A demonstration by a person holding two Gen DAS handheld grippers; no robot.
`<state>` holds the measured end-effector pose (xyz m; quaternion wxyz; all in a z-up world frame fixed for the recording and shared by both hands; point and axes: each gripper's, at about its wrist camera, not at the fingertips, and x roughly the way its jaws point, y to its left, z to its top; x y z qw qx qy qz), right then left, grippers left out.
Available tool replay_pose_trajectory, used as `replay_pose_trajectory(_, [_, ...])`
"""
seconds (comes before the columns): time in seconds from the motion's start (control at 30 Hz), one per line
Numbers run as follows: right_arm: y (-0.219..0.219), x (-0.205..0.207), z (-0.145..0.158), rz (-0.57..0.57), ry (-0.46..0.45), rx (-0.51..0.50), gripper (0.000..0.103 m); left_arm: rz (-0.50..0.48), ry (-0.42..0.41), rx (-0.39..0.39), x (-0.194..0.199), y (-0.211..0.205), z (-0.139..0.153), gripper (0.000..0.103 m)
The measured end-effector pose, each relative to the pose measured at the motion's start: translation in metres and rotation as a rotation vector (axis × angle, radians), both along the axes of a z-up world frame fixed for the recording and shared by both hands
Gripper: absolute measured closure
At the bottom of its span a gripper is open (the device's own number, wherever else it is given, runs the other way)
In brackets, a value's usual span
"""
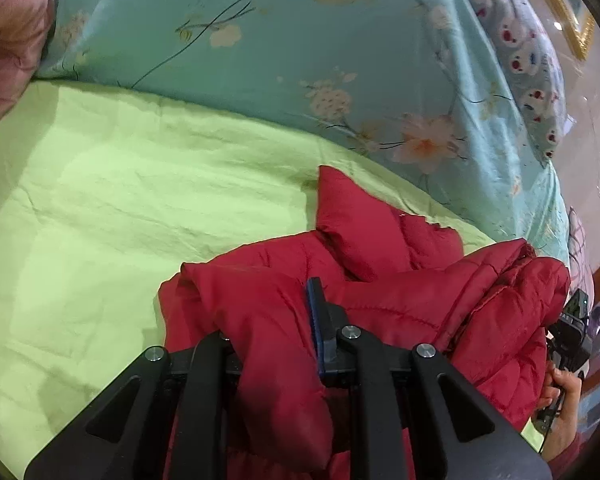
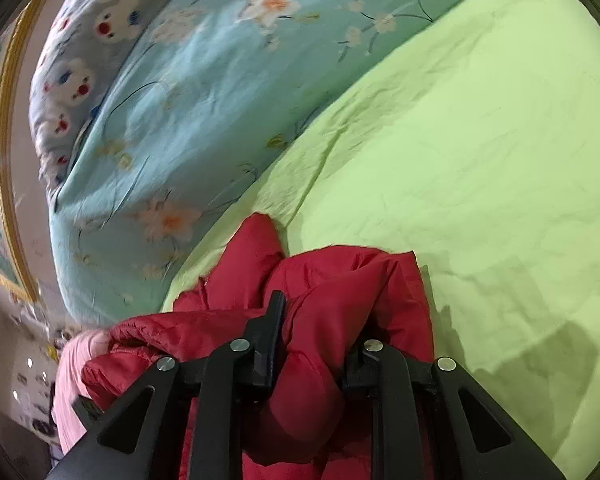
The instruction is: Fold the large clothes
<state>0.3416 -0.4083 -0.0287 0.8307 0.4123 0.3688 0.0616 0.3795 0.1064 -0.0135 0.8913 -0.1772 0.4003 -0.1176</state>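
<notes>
A red padded jacket [image 1: 380, 264] lies bunched on a lime-green sheet [image 1: 120, 200]. In the left wrist view my left gripper [image 1: 276, 320] is shut on a thick fold of its red fabric; the blue-padded right finger [image 1: 318, 320] shows, the left finger is buried under cloth. In the right wrist view the red jacket [image 2: 340, 280] bulges between the fingers of my right gripper [image 2: 312, 320], which is shut on it; one black finger [image 2: 270, 336] shows. A sleeve end [image 2: 256, 240] points toward the quilt. At the right edge of the left wrist view a hand [image 1: 560, 396] holds the other gripper.
A turquoise floral quilt [image 1: 280, 40] is heaped along the far side of the bed, with a grey cartoon-print blanket [image 1: 528, 60] behind it. Pink cloth [image 1: 8, 40] lies at the far left. A pink sleeve [image 2: 76, 384] shows low left. The green sheet [image 2: 480, 160] stretches wide beside the jacket.
</notes>
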Motion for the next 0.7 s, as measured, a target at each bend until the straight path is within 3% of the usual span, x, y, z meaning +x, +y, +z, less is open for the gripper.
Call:
replay_pose_trajectory(0.13, [0.001,0.008,-0.006,-0.01,-0.008,0.007,0.083,0.007,0.024,-0.033,0.009,0.006,-0.007,0.086])
replay_pose_trajectory(0.5, [-0.004,0.026,-0.008,-0.037,0.012,0.038,0.077,0.018,0.094,0.004,0.043,-0.003,-0.006,0.086])
replay_pose_trajectory(0.7, [-0.005,0.026,-0.01,-0.014,0.019,0.05,0.076,-0.017,0.138,-0.171,0.038,0.03,0.002,0.079])
